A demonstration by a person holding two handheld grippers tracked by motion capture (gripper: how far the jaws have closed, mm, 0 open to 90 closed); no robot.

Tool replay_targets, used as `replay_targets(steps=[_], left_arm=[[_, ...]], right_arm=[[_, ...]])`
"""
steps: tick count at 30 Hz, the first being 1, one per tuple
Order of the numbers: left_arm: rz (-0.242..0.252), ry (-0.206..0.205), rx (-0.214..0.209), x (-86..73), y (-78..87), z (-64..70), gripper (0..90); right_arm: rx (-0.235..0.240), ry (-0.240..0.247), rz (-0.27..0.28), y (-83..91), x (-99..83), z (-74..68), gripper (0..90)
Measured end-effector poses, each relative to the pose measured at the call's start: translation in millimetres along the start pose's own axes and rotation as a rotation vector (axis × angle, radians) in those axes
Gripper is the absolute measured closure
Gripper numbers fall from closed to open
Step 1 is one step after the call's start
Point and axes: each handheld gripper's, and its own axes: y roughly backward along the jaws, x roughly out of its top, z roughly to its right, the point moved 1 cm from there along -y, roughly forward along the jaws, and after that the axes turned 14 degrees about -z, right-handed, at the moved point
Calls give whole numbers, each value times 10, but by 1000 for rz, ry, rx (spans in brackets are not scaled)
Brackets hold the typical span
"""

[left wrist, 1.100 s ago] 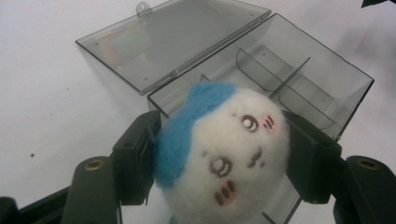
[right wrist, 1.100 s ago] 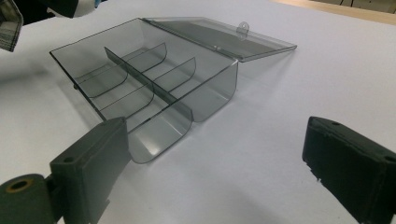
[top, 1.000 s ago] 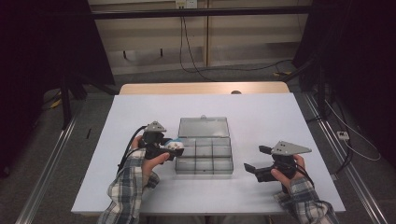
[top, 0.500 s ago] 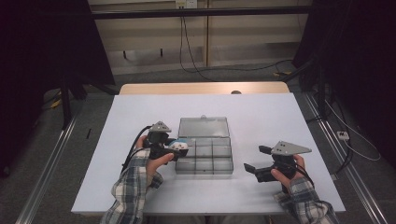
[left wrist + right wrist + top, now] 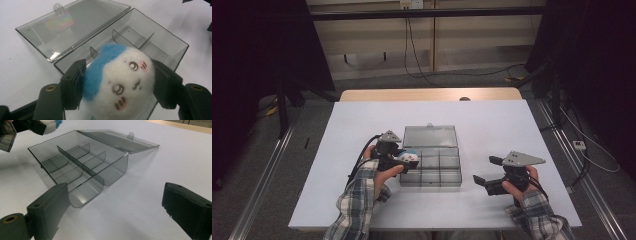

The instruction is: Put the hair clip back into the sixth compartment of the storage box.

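A clear grey plastic organiser box lies open mid-table, its lid folded flat on the far side and its compartments empty. My left gripper is shut on a small white plush ball with a blue top and a drawn face, held over the box's left edge. The plush hangs just above the left compartments. My right gripper stands open above the table to the right of the box, with nothing between its pads.
The white table has bare surface around the box. A wooden strip runs along the far edge. Dark curtains and cables stand beyond the table.
My left gripper has carried the plush a little to the right, from beside the box to over its left edge. The right gripper has stayed put.
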Motion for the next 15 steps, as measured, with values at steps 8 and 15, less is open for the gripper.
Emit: replay_targets(steps=[8, 15], left_arm=[[-7, -12, -6, 45, -53, 47, 345], [-5, -19, -8, 80, -88, 84, 345]], right_arm=[[1, 0, 0, 0, -1, 0, 69], [0, 1, 2, 4, 1, 1, 69]])
